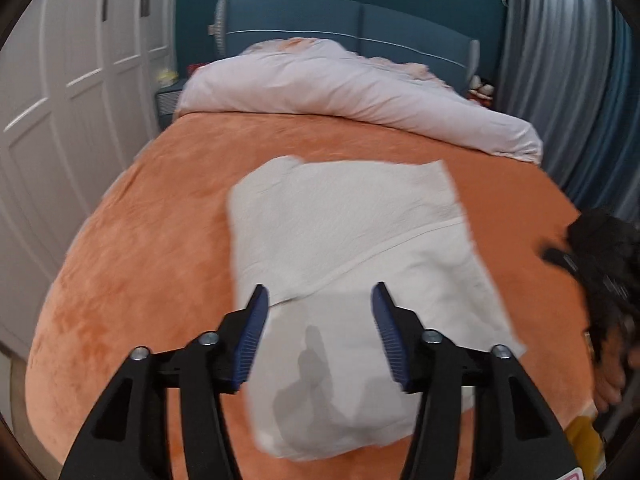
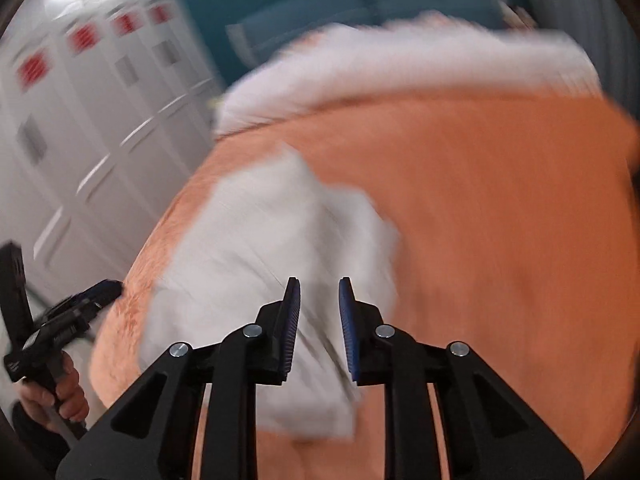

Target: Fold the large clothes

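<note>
The white cloth (image 1: 344,280) lies folded on the orange bed just under the wide-open, empty left claw (image 1: 320,300), so grab its near edge gently and evenly.

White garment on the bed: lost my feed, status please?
Left gripper jaws open, empty, above white garment. Right gripper jaws narrowly apart, empty. Garment lies partly folded on orange bedspread. Nothing in the way.
</note>
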A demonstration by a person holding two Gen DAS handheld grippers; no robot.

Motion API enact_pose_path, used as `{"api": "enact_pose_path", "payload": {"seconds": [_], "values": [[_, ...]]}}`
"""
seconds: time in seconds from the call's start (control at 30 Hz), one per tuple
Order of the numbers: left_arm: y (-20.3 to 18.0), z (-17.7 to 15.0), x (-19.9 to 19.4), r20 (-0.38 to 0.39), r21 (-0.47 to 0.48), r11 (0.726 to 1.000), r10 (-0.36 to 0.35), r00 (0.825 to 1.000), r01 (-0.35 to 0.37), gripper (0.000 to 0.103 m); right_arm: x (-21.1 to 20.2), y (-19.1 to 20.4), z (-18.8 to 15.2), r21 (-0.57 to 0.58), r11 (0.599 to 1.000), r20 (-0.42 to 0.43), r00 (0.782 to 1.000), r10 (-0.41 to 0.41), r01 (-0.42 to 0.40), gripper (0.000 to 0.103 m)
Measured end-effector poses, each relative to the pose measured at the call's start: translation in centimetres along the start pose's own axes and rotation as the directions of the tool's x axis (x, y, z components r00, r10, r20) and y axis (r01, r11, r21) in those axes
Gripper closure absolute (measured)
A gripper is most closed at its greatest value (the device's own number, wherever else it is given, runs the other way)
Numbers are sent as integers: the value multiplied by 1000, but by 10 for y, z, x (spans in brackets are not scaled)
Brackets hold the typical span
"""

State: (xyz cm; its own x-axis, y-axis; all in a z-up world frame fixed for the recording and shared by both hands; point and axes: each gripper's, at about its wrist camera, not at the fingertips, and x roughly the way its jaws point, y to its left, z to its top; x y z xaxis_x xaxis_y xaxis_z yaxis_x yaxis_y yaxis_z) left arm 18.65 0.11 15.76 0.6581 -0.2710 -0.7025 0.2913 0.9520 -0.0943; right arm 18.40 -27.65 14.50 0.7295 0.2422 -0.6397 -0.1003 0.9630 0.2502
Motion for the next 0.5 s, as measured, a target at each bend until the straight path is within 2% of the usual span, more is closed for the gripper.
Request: {"api": "enact_pose_path", "payload": {"seconds": [0.07, 0.13, 0.23, 0.3, 0.33, 0.37, 0.43, 0.5], "values": [[-14, 4, 9, -14, 2, 1000, -15, 1000, 15, 46, 25, 31, 37, -107, 994, 4, 1000, -3, 4, 84], [-19, 0, 21, -40, -7, 1000, -5, 999, 5, 46, 62, 48, 65, -154, 988, -25, 999, -31, 27, 84], [-12, -14, 40, -100, -46, 999, 3, 995, -7, 46, 115, 51, 79, -179, 979, -89, 990, -110, 93, 84], [-6, -23, 48, -131, -54, 998, 5, 991, -12, 46, 143, 43, 76, -178, 972, -140, 974, -179, 153, 85], [-3, -28, 52, -144, -51, 998, 11, 989, -19, 46, 155, 42, 74, -168, 970, -164, 965, -204, 177, 92], [0, -33, 54, -145, -43, 999, 13, 989, -19, 46, 170, 26, 60, -128, 976, -223, 954, -203, 177, 94], [2, -40, 55, -137, -12, 1000, 19, 990, -21, 44, 184, 4, 26, -67, 983, -280, 942, -184, 172, 98], [0, -48, 56, -129, 19, 1000, 21, 991, -18, 34, 183, -4, -1, -18, 986, -278, 947, -163, 165, 100]]}}
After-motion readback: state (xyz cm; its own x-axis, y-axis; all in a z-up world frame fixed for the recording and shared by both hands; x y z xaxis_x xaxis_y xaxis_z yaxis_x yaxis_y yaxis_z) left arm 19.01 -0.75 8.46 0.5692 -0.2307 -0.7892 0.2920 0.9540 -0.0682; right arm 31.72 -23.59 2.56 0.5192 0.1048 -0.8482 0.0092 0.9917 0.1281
